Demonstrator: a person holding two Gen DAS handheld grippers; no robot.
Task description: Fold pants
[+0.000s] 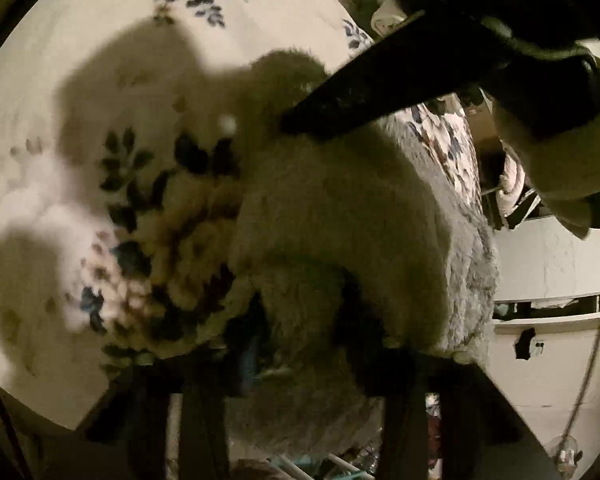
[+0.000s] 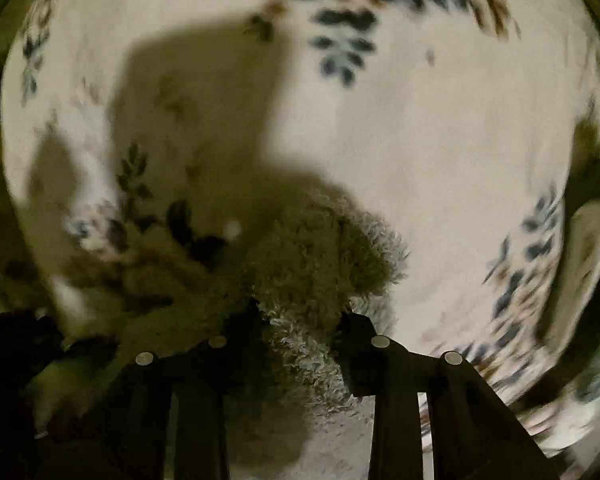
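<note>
- Two grippers each pinch the same fuzzy grey pants: in the left wrist view the left gripper has its dark fingers pressed against a bunched fold of the fleece, which fills the gap between them.
- In the right wrist view the right gripper likewise clamps a shaggy clump of the pants between its two fingers, the pile bulging out above and below the tips.
- From the left gripper the garment rises in a thick mound toward the far right of its view, mostly in shadow, with its lighter right edge catching the light.
- Reaching in from the upper right of the left view, the right gripper's dark finger points down onto the top of that mound.
- Under the pants lies a cream bedspread printed with dark blue and brown leaf sprigs; blocky shadows fall across it on the left.
- Beyond the bedspread's right edge in the left view stands pale furniture, with a thin cable hanging in front of it.
- Both views are blurred, so finer fabric detail is unclear.
</note>
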